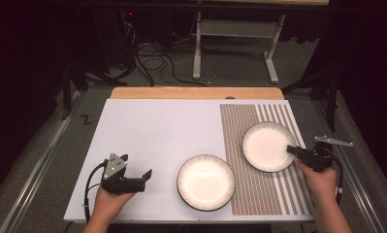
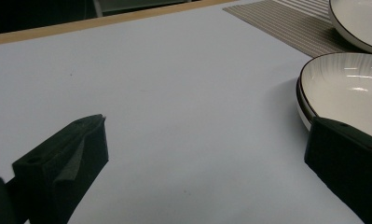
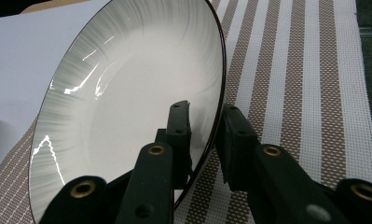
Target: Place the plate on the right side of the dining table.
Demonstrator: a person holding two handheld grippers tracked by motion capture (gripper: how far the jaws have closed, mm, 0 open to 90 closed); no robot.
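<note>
Two plates on the table, my right tool at the far one's rim.

My left gripper rests near the table's left near corner, jaws spread wide and empty, with bare white tabletop stretching far and right of it. Just right sits the near plate, close to the near edge and overlapping the striped placemat's left border. On the placemat's far right lies the other plate; my right gripper straddles its dark rim, one jaw inside, one outside, a slight gap showing by the outer pad. The mat's right edge is close behind my hand.
</note>
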